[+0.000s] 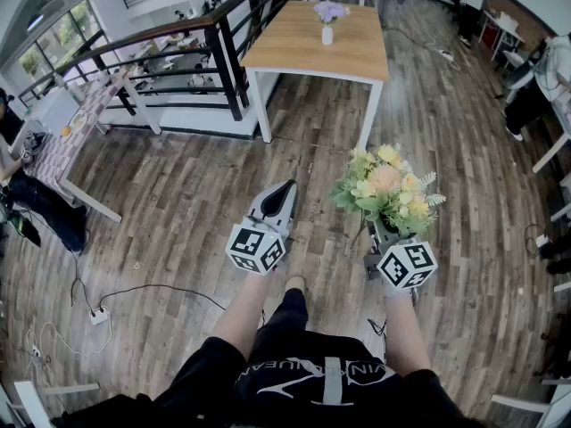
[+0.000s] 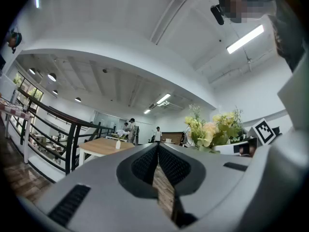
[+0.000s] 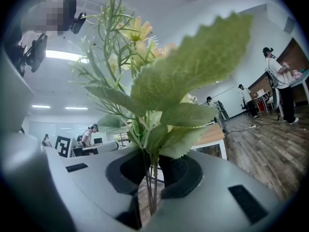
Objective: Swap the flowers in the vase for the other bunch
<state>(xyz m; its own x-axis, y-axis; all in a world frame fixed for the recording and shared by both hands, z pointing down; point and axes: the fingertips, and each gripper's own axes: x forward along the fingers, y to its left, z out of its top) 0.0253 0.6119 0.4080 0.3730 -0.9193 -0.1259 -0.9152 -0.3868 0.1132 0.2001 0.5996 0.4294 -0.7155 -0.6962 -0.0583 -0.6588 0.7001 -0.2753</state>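
The right hand-held gripper (image 3: 149,178) pinches the thin stems of the yellow bunch (image 1: 385,190) (light and bendy, I think, so best held low), the left hand-held gripper (image 1: 287,187) is clenched on nothing, and the vase (image 1: 327,34) stands near the worktop's (image 1: 303,56) far edge.

A black railing (image 1: 225,69) is running beside the wooden table (image 1: 294,47) — a power strip (image 1: 98,315) is lying on the floor (image 1: 178,203).

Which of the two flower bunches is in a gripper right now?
The yellow and peach bunch, its stems clamped in the right gripper. The purple bunch stands in the white vase on the far wooden table.
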